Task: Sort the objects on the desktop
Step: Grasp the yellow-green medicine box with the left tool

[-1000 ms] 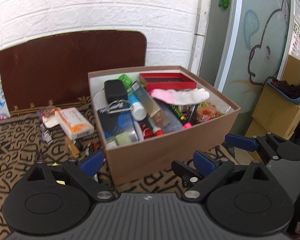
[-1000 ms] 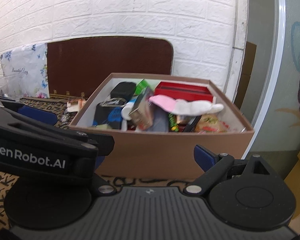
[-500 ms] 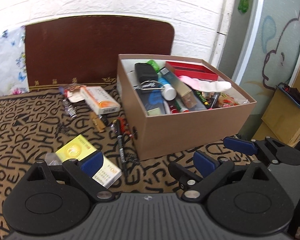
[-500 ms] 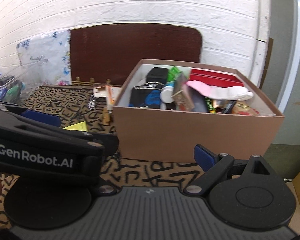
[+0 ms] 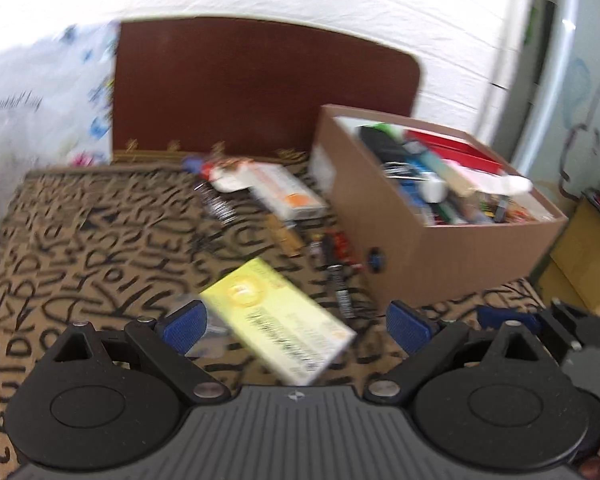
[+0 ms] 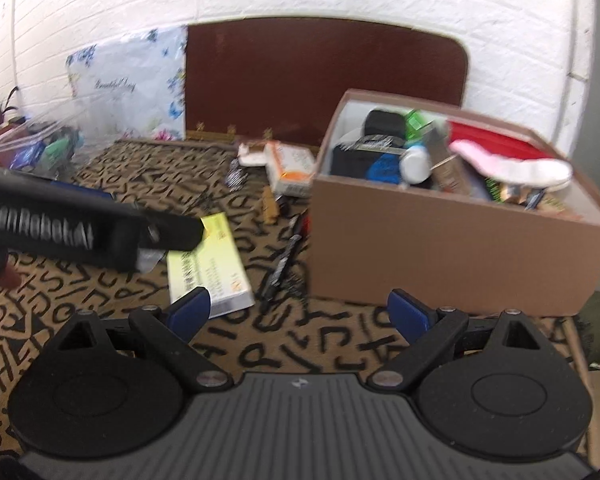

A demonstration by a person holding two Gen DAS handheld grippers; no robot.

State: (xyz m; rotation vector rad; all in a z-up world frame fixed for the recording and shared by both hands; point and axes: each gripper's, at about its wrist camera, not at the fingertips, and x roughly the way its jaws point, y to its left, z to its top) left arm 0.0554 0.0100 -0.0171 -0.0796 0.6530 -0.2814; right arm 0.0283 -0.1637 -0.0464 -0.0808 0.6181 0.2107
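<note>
Only the right wrist view shows the clear tray [image 6: 40, 144] of small items at the far left and the floral bag [image 6: 128, 84] in full; the left wrist view shows just a blurred edge of that bag [image 5: 40, 112], but catches the yellow cartons [image 5: 580, 256] beyond the table's right end.

The brown box [image 5: 452, 248] stands on the letter-patterned cloth [image 5: 80, 240], heaped with a red case, a black pouch, a white-capped bottle, pens and a pink-and-white piece. Left of it, on the cloth, lie a yellow box [image 5: 276, 316] tilted diagonally, a black marker [image 5: 338, 276], an orange-and-white box [image 5: 288, 192] and smaller bits too blurred to name. A brown board [image 5: 260, 88] leans on the white brick wall behind.

The left gripper [image 5: 296, 320] hovers low over the yellow box, blue pads wide apart and holding nothing; in the right wrist view its black body [image 6: 88, 228] reaches in from the left across that box [image 6: 208, 264]. The right gripper [image 6: 298, 314] hangs over bare cloth in front of the brown box [image 6: 452, 248], also spread wide and empty.
</note>
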